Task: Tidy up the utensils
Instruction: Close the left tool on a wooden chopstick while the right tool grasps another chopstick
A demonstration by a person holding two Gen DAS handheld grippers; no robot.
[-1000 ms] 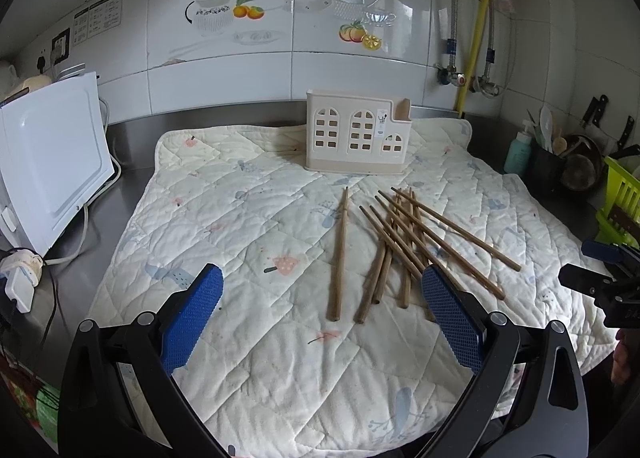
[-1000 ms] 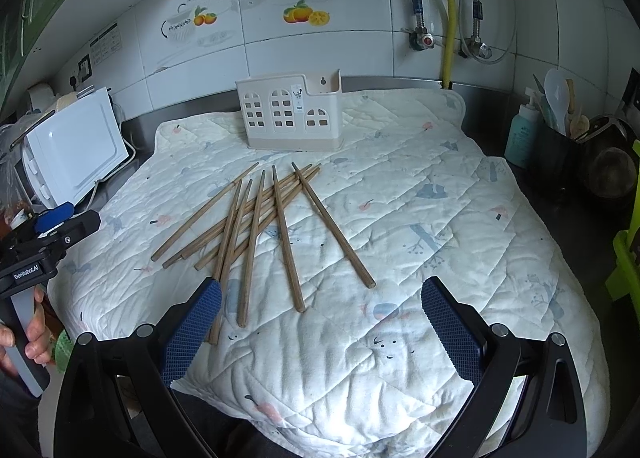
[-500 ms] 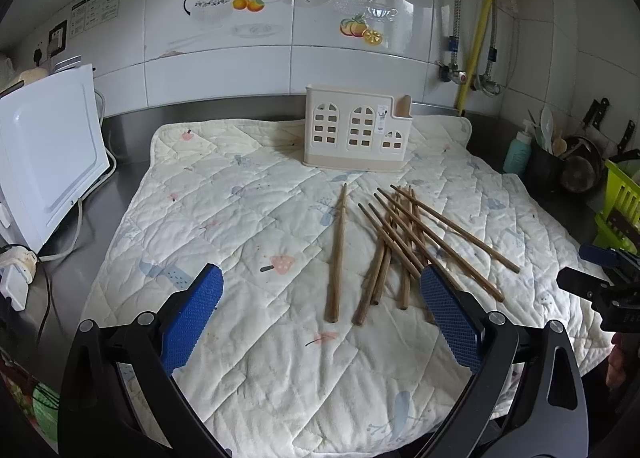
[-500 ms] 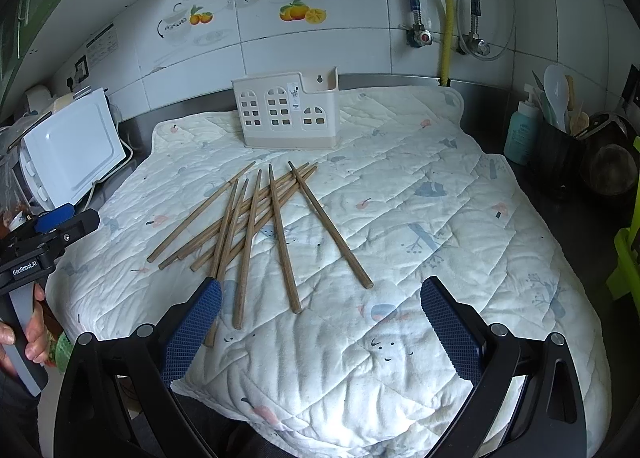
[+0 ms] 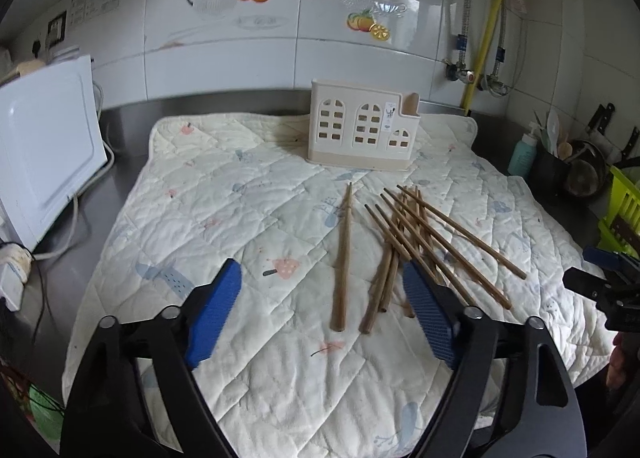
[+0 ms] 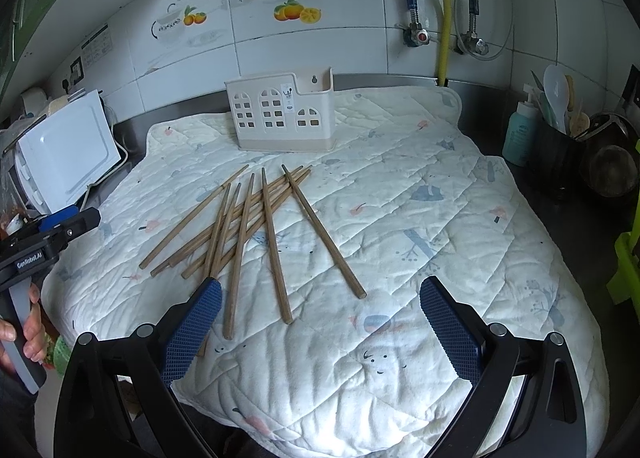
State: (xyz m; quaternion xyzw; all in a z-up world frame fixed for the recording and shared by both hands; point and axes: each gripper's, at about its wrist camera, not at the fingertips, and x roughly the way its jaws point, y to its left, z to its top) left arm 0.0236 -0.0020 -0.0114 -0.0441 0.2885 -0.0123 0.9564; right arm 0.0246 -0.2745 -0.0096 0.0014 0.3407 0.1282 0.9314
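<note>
the quilted mat (image 5: 224, 194) covers most of the steel counter, and your job sits on it: a white slotted utensil holder (image 5: 362, 136) stands upright at the far edge near the tiled wall, and a loose pile of wooden chopsticks (image 6: 256, 226) lies near the middle of the mat, well apart from the holder. none looks to be in the holder yet, so you are likely at the first pick.

your left gripper (image 5: 320, 310) hangs above the near part of the mat with its jaws closing, though nothing is between them; the pads are off the sticks. one chopstick (image 5: 344, 254) lies by itself just left of the pile, so that is probably the clean one to take. line the pads across it, not along it, and come down near its thick near end so it does not swing when lifted. avoid the crossed pile until the loner is gone; pulling from a tangle may drag its neighbours.

your right gripper (image 6: 320, 322) floats with jaws wide apart and empty, just short of the near ends of the sticks.

what you cannot read: the holder's inside and how it is divided, the exact count of sticks where they overlap, and the mat's near edge behind both grippers' fingers. the cluttered tools at the far right are too small to sort out.
</note>
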